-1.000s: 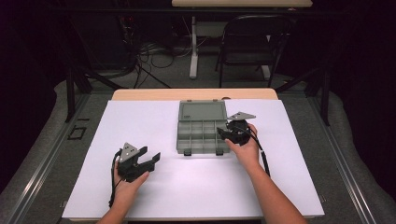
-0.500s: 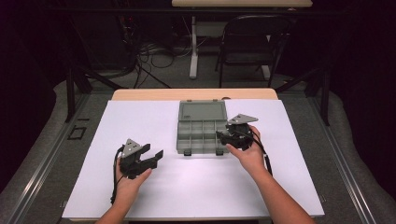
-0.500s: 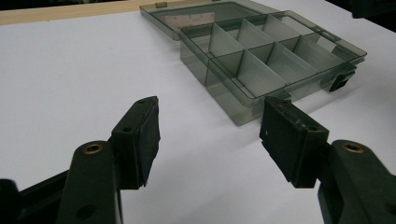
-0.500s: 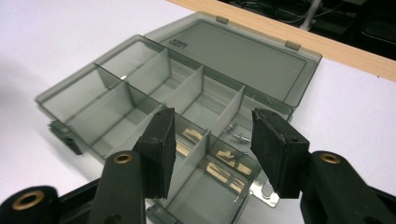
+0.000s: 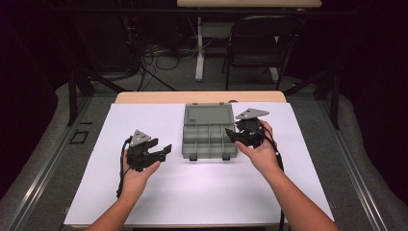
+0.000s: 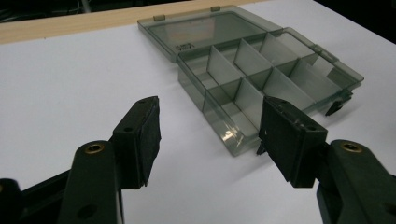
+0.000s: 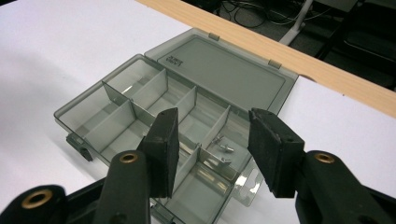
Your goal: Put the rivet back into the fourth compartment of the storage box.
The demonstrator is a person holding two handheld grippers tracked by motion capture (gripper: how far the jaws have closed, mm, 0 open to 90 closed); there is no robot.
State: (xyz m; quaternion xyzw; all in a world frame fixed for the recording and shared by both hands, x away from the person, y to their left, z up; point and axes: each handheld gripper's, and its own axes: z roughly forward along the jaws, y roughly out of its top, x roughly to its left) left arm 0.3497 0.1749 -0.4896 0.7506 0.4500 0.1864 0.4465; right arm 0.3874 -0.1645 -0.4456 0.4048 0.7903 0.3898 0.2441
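A smoky clear plastic organizer box (image 5: 209, 139) lies open in the middle of the white table, its lid (image 5: 208, 115) flat at the far side. In the right gripper view a few small metal screws (image 7: 223, 148) lie in one compartment of the box (image 7: 116, 107). My right gripper (image 5: 231, 136) hovers at the box's right edge; its jaws (image 7: 215, 116) have just been closing slightly and stand open with nothing between them. My left gripper (image 5: 161, 151) hangs left of the box, open and empty (image 6: 210, 112), pointing at the box (image 6: 261, 74).
A white sheet (image 5: 202, 192) covers the table, with a wooden strip (image 5: 202, 97) along its far edge. Beyond the table stand a folding chair (image 5: 260, 43) and a table leg among floor cables (image 5: 159, 53).
Both hands have lifted a little above the table. The left gripper has also drifted toward the far side. The box has not moved.
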